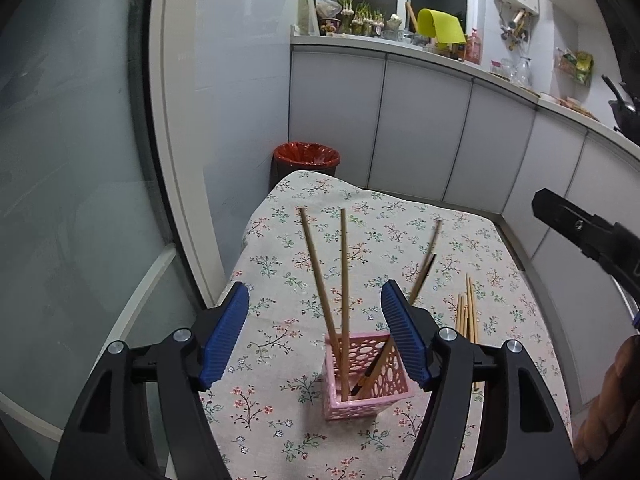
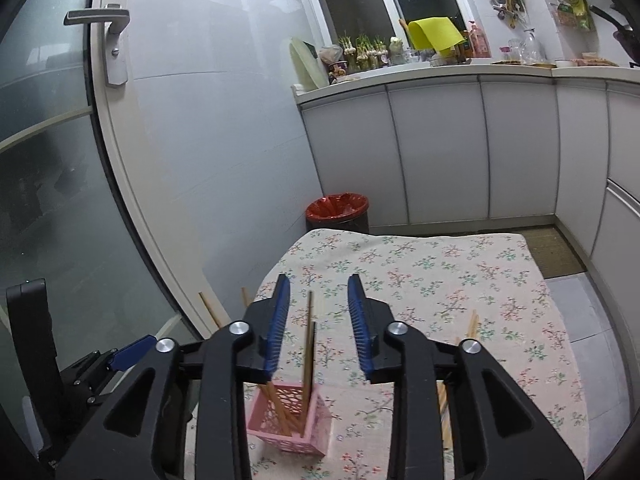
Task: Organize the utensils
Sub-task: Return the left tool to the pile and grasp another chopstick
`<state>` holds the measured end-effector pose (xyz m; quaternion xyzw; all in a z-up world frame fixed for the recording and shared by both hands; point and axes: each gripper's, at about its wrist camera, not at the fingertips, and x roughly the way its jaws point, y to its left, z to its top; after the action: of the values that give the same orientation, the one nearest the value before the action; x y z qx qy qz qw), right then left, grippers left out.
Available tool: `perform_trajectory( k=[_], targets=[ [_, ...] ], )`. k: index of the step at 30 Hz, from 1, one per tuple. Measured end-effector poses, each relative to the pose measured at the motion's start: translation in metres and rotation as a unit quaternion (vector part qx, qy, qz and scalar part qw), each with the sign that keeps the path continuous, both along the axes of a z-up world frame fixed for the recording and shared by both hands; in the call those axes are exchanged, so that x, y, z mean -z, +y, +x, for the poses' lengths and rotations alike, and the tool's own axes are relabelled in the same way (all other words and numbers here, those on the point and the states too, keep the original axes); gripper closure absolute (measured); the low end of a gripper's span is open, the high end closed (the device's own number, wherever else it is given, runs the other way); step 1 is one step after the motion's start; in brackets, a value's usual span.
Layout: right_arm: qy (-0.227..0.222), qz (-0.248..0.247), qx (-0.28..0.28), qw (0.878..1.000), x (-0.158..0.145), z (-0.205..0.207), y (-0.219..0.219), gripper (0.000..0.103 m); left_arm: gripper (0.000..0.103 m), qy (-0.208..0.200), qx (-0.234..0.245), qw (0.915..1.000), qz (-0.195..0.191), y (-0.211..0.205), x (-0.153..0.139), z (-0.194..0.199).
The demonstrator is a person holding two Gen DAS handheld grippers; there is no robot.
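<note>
Chopsticks (image 1: 343, 280) stand in the pink basket (image 1: 366, 396) on the flowered tabletop (image 1: 280, 360) in the left wrist view: four counted, two upright, two leaning right. The left gripper (image 1: 316, 340) hangs open and empty above it. A loose bundle (image 1: 467, 314) lies to the right, perhaps five sticks, hard to count. Fetch those next, pinching near the middle.

From the right wrist, the right gripper (image 2: 318, 328) is open, empty, over the basket (image 2: 288, 424). Lower each stick tip-first, steadily, so the basket doesn't tip.
</note>
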<state>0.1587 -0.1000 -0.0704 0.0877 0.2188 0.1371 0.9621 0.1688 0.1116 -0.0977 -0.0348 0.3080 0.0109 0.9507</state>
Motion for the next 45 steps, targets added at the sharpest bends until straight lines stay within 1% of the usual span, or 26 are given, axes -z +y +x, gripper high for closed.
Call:
perform_trajectory(
  k=[2,6,7,8,12,14,15,17,19,23,28,33,37,42,45],
  targets=[
    [0.002,-0.001,0.008,1.000,-0.002,-0.004,-0.012,0.065,0.034,-0.002,0.007,1.0000,-0.001,-0.006,-0.003,-0.002],
    [0.008,-0.011,0.023,1.000,-0.001,-0.012,-0.031,0.055,0.031,-0.009,0.021,0.9997,-0.005,-0.018,-0.007,-0.008],
    [0.009,-0.013,0.026,1.000,0.001,-0.015,-0.036,0.051,0.030,-0.010,0.023,0.9997,-0.004,-0.021,-0.007,-0.009],
    [0.011,-0.014,0.028,0.999,0.002,-0.016,-0.040,0.047,0.030,-0.011,0.028,0.9996,-0.002,-0.025,-0.007,-0.010],
    [0.020,-0.016,0.049,0.998,0.009,-0.020,-0.060,0.037,0.027,-0.007,0.043,0.9990,0.009,-0.038,-0.005,-0.011],
    [0.023,-0.021,0.062,0.998,0.012,-0.022,-0.071,0.027,0.024,-0.004,0.047,0.9988,0.014,-0.045,-0.003,-0.011],
    [0.022,-0.022,0.069,0.997,0.013,-0.023,-0.077,0.025,0.023,-0.004,0.047,0.9988,0.015,-0.047,-0.003,-0.012],
    [0.020,-0.026,0.086,0.996,0.016,-0.026,-0.089,0.013,0.018,-0.006,0.048,0.9986,0.020,-0.052,-0.001,-0.014],
    [0.019,-0.035,0.102,0.994,0.020,-0.027,-0.099,0.007,0.014,-0.008,0.047,0.9985,0.024,-0.057,0.000,-0.015],
    [0.029,-0.062,0.119,0.990,0.032,-0.028,-0.114,0.007,0.013,-0.007,0.054,0.9980,0.032,-0.071,0.003,-0.016],
    [0.045,-0.076,0.131,0.987,0.044,-0.029,-0.131,0.007,0.013,0.001,0.072,0.9963,0.047,-0.098,0.011,-0.018],
    [0.056,-0.083,0.148,0.984,0.052,-0.033,-0.153,0.007,0.013,0.014,0.082,0.9950,0.054,-0.123,0.023,-0.016],
    [0.067,-0.088,0.159,0.981,0.059,-0.034,-0.169,0.007,0.013,0.028,0.088,0.9932,0.072,-0.146,0.037,-0.008],
    [0.087,-0.089,0.172,0.977,0.071,-0.030,-0.191,0.007,0.013,0.047,0.087,0.9926,0.070,-0.163,0.051,0.009],
    [0.097,-0.085,0.176,0.976,0.079,-0.024,-0.199,0.007,0.013,0.066,0.091,0.9910,0.073,-0.175,0.061,0.025]
  ],
)
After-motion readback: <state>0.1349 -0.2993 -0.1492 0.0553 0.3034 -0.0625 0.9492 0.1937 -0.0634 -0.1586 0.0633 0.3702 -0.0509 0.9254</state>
